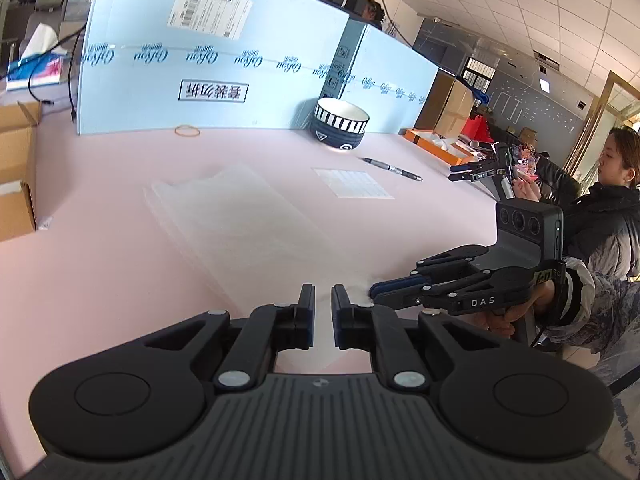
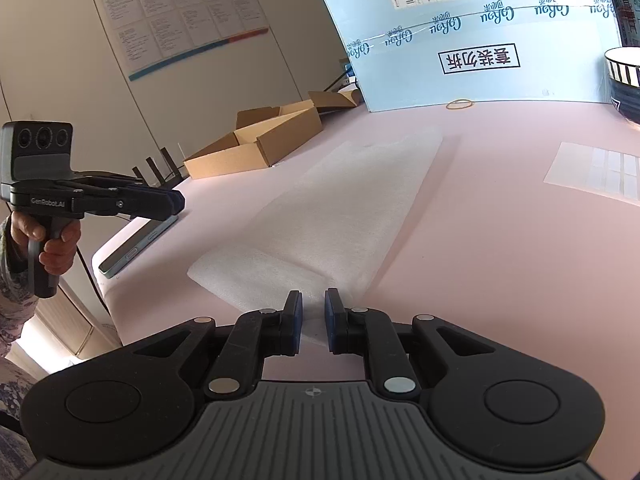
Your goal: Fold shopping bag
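Note:
The shopping bag (image 1: 240, 216) (image 2: 352, 200) is thin, translucent white plastic, lying flat on the pink table as a long folded strip. Its near end is doubled back over itself. My right gripper (image 2: 313, 308) sits at that near end with a bunched bit of bag between its pads; from the left wrist view the right gripper (image 1: 373, 294) has its jaws together on white plastic. My left gripper (image 1: 323, 300) shows a narrow gap with nothing in it. In the right wrist view the left gripper (image 2: 182, 202) hangs above the table's left edge, clear of the bag.
A striped bowl (image 1: 340, 124), a pen (image 1: 392, 169), a label sheet (image 1: 352, 183) and a rubber band (image 1: 187, 131) lie beyond the bag, before a tall blue carton (image 1: 208, 60). An open cardboard box (image 2: 256, 140) and a phone (image 2: 136, 244) sit left. A person (image 1: 612, 200) sits far right.

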The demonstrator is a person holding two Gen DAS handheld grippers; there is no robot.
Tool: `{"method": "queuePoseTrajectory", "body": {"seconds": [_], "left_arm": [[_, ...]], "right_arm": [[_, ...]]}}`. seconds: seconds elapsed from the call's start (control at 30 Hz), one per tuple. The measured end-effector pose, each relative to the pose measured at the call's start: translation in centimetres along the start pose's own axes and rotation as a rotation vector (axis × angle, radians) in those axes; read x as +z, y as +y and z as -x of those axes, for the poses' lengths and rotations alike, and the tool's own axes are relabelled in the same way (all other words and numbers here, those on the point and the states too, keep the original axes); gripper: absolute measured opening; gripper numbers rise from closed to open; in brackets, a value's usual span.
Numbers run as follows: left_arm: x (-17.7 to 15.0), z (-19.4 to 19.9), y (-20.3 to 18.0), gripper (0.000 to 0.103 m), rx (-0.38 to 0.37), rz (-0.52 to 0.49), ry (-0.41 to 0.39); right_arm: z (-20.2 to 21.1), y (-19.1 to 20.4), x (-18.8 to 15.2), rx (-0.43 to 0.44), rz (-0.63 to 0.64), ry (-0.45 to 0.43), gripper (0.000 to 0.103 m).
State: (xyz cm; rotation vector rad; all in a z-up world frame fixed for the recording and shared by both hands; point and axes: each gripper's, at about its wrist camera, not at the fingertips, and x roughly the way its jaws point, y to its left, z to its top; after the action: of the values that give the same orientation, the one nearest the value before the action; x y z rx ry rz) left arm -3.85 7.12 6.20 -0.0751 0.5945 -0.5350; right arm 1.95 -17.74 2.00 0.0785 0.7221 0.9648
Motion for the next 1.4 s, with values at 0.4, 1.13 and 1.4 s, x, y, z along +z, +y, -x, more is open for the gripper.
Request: {"method": "queuePoseTrajectory", "body": {"seconds": [0.4,1.13,1.4], "left_arm": [[-3.5,-3.7,-1.9,0.014,-0.049,0.103,-0.010],[-4.3,-4.5,-0.5,0.016,0.161,0.019,0.018],[-3.5,-3.6,-2.5,0.045,0.219,-0.027,-0.001]], "right_arm": [[0.0,1.4,0.2,-0.049,0.076,-0.006,0.012],[0.5,1.5,-0.4,-0.061,0.098,-0.067,0.012],[0.5,1.3,-0.4,-0.052,0.084,-0.074,0.012]]}}
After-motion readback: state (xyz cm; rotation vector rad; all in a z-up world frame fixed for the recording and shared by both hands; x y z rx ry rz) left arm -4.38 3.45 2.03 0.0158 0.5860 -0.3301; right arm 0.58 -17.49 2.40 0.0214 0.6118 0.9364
